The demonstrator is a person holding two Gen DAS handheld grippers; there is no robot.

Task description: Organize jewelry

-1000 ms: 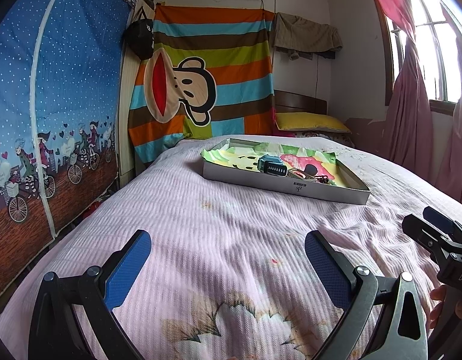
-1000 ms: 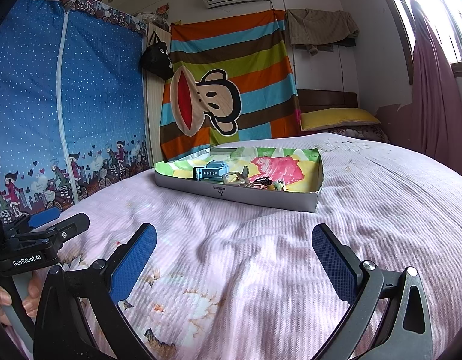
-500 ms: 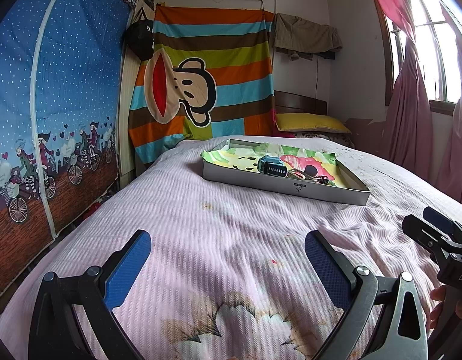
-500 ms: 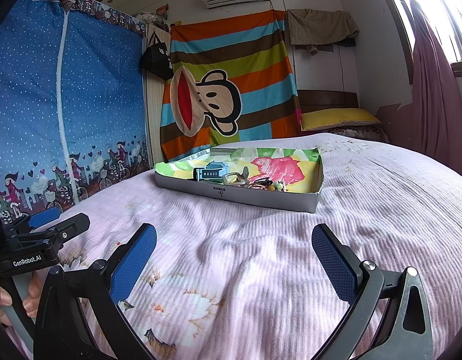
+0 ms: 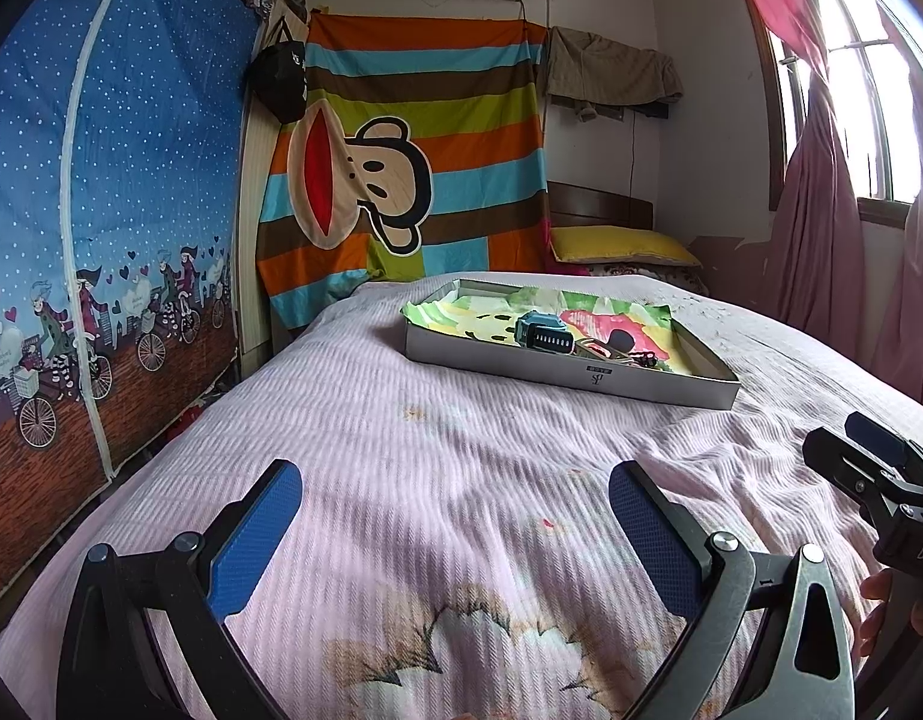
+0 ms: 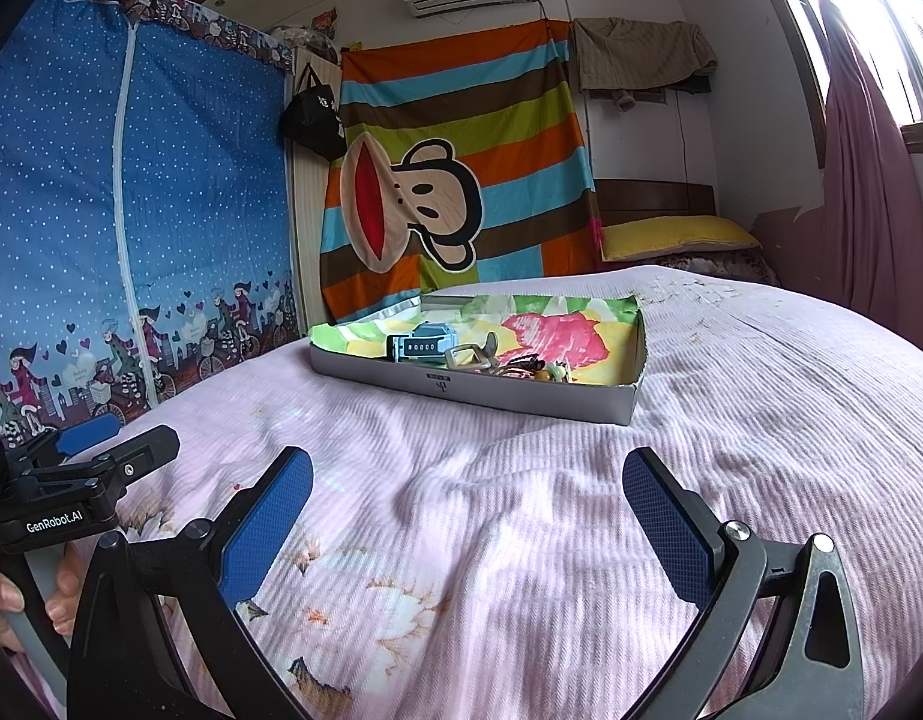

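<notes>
Right now both of your tools hang low over the pink ribbed bedspread [image 5: 461,432], well short of the shallow grey cardboard tray [image 6: 521,393] that sits further up the bed. Your left gripper [image 5: 455,531] has its blue-padded jaws spread wide with nothing between them, and your right gripper [image 6: 467,519] is likewise released and empty.

The jewelry is all in that tray, on its bright patterned paper lining [image 6: 557,336]: a teal watch with a dark face [image 6: 422,343], and just beside it a small tangled heap of trinkets [image 6: 509,363] too fine to sort out from here. Nothing lies on the bedspread outside the tray.

That fits two readings: pieces gathered in the tray and waiting to be laid out, or pieces already put away there. Either way, any further work calls for bringing a gripper close above the tray, since small chains and clasps need a narrow, careful pinch rather than a wide grab.
</notes>
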